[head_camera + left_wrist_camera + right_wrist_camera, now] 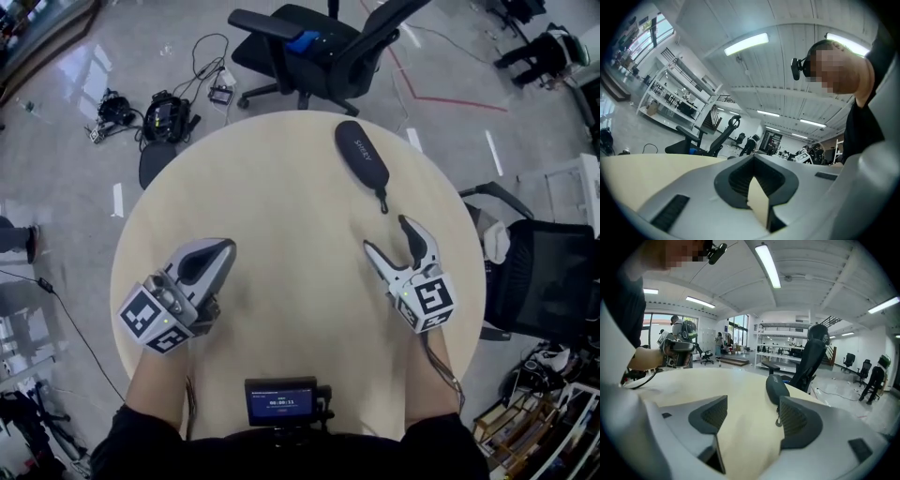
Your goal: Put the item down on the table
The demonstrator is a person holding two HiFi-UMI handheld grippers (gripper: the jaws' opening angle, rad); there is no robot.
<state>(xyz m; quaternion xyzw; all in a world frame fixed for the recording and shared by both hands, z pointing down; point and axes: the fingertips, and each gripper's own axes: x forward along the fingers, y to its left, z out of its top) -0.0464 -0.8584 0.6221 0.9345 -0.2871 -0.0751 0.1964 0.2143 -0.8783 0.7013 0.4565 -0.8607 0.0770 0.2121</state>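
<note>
1. Right gripper view: the right tongs (752, 416) stand open with nothing between them.
2. Beside them, the left tongs (221, 247) are closed and empty, over the round pale wooden counter (281, 187).
3. A black oblong zipped pouch (362, 156) lies flat on the counter, beyond the right tongs and untouched.

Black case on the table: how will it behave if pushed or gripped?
Black case lies flat and long on the table, so it probably slides rather than rolls. Rounded, padded look suggests slight give under jaws. Its cord looks floppy, likely trails.
</note>
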